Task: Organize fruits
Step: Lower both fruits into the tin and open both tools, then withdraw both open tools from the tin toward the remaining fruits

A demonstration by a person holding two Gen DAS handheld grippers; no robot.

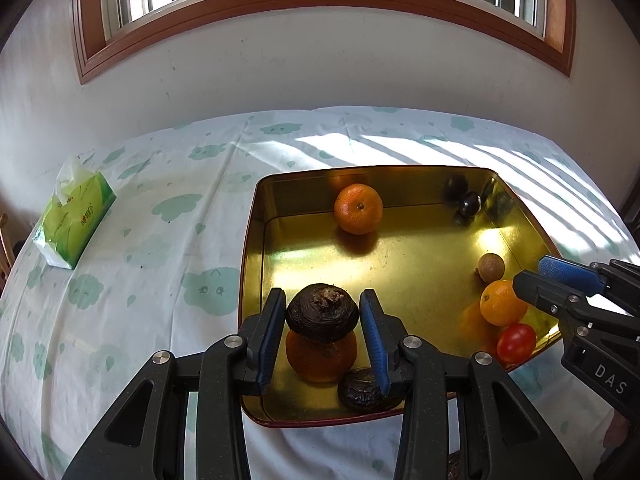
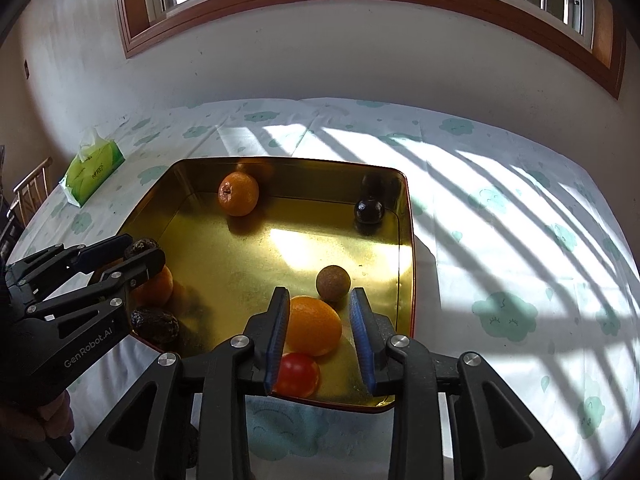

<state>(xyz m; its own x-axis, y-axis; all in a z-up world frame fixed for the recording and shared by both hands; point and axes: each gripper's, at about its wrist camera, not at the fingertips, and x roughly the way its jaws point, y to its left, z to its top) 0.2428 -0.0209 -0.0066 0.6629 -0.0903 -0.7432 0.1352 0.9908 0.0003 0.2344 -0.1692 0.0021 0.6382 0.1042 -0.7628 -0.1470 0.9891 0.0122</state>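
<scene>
Left gripper (image 1: 323,295) pads up close, lower centre: clamp the dark wrinkled fruit (image 1: 322,316), broad axis lying across the jaws, directly above a mandarin (image 1: 320,360) in the gold tray's (image 1: 256,240) near-left corner. Likely needs only a straight-down release. Right gripper (image 2: 320,293) stands parted around the orange (image 2: 314,326), low in that view, gripping nothing.

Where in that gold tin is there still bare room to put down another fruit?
The middle of the gold tin is bare, between the far orange, the dark ball and the brown ball. Both near corners are crowded: orange fruit with tomato, and wrinkled dark fruits stacked on an orange.
</scene>
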